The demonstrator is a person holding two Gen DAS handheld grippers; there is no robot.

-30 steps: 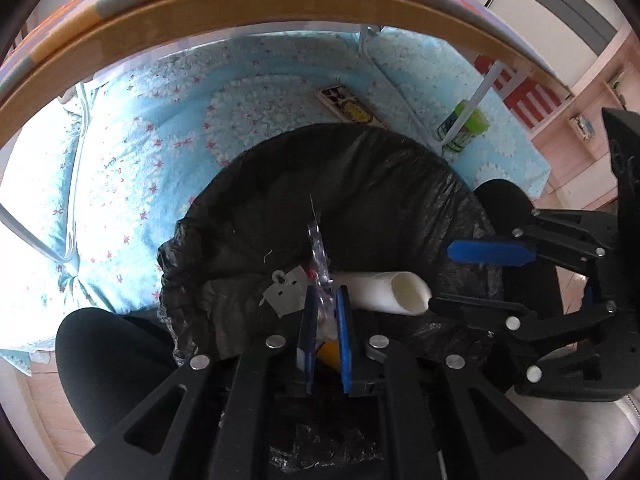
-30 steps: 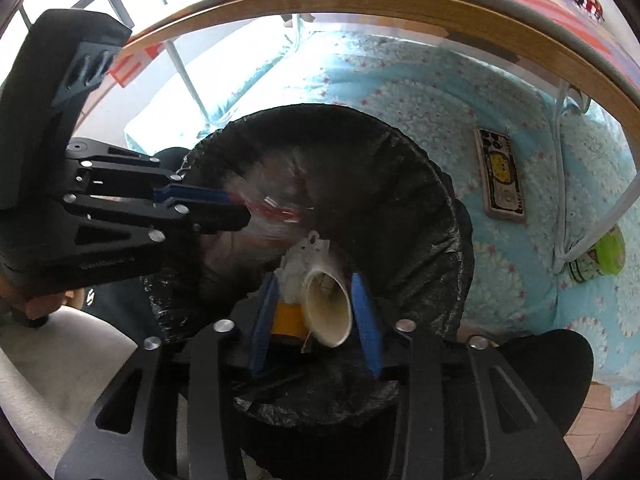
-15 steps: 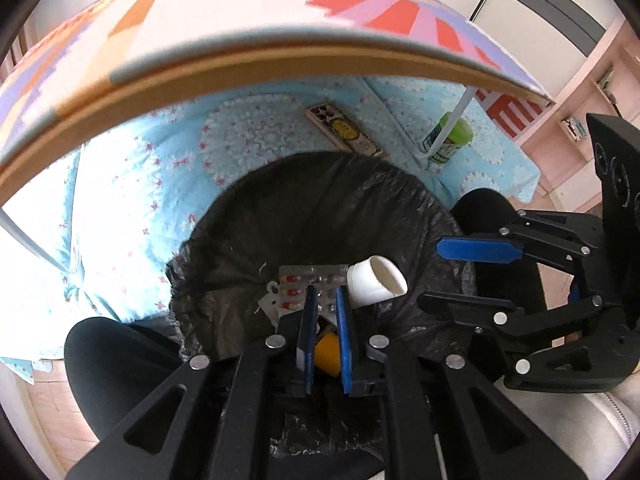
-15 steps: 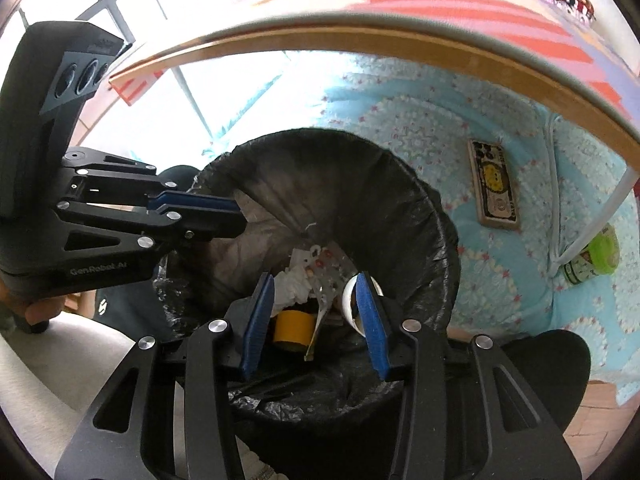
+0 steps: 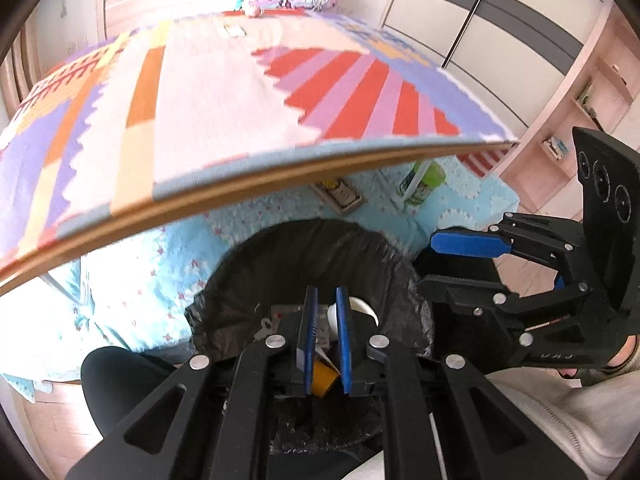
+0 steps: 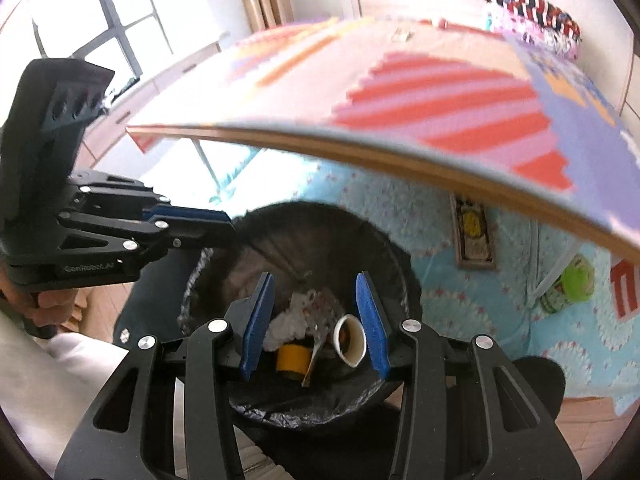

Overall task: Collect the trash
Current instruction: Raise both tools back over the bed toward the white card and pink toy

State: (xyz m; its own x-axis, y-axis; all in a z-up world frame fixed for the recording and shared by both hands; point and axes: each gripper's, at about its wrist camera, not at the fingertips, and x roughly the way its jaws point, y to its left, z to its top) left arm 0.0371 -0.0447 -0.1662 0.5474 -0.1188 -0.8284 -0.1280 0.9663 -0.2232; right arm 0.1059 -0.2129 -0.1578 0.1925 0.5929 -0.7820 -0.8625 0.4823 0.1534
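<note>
A bin with a black bag (image 5: 224,280) (image 6: 404,280) stands on the floor below both grippers. In it lie a white paper cup (image 6: 351,340) (image 5: 362,306), a yellow tape roll (image 6: 293,358), a silver blister pack (image 6: 322,304) and white crumpled paper (image 6: 282,326). My left gripper (image 5: 327,296) (image 6: 230,226) hangs over the bin's near rim, shut with nothing between its blue pads. Over the bin's right side, my right gripper (image 6: 315,284) (image 5: 427,260) stands open and empty, with the cup well below it.
A table with a striped, colourful cloth (image 5: 240,100) (image 6: 440,92) juts out above the bin's far side. Under it on the blue star mat (image 5: 132,280) stand a green bottle (image 6: 572,284) and a flat framed box (image 6: 474,240). A person's dark knees (image 5: 116,380) flank the bin.
Both grippers have risen out of the bin and tilted up, so the table top now fills the upper view. The wrapper seen between the left pads one second ago is gone from them.
</note>
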